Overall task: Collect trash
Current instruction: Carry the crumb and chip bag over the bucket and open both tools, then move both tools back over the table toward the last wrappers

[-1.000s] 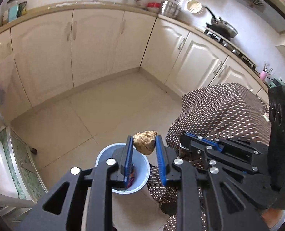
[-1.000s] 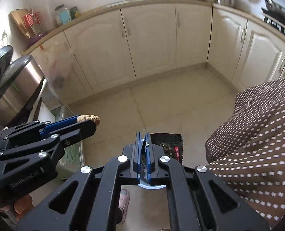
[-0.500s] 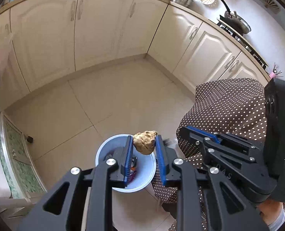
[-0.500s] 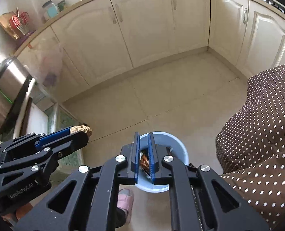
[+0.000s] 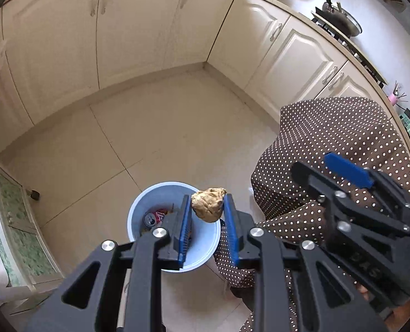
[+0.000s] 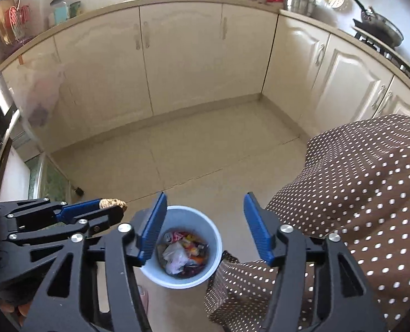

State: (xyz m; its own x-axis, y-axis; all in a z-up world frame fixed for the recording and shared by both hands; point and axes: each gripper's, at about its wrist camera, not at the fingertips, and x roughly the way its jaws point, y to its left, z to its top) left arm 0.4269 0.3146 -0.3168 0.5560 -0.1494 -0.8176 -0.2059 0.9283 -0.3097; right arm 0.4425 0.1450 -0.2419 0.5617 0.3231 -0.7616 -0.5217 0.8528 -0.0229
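**Right gripper spread over the bin, left gripper clamping a brown lump**

In the right wrist view, our right gripper [image 6: 205, 221] sits at the lower middle of the frame with its blue pads wide apart and nothing between them; its jaws have just been opening. Directly below the gap stands the pale blue bin [image 6: 214, 238], on the tiled floor [image 6: 205, 152]. Inside it we see a drink can [image 6: 169, 237], a crumpled clear plastic bag [image 6: 176, 257] and coloured wrappers [image 6: 194, 246] heaped together.

In the left wrist view, our left gripper [image 5: 207, 209] holds a narrow stance at the lower middle of the frame, its pads pressed on either side of a crumpled brown lump [image 5: 208, 204]. The lump hangs over the right part of the bin's [image 5: 149, 193] mouth. In the right wrist view the same gripper enters from the lower left, and the lump [image 6: 113, 203] shows at its tip, just left of the bin's rim.

A brown cloth with white dots [image 6: 357, 193] fills the lower right of both views, its edge lying just beside the bin. Further out, cream cabinets [image 6: 183, 55] curve across the upper half of the frame. A frying pan [image 6: 379, 25] sits on the stove at the upper right, and jars [image 6: 59, 9] stand at the upper left.
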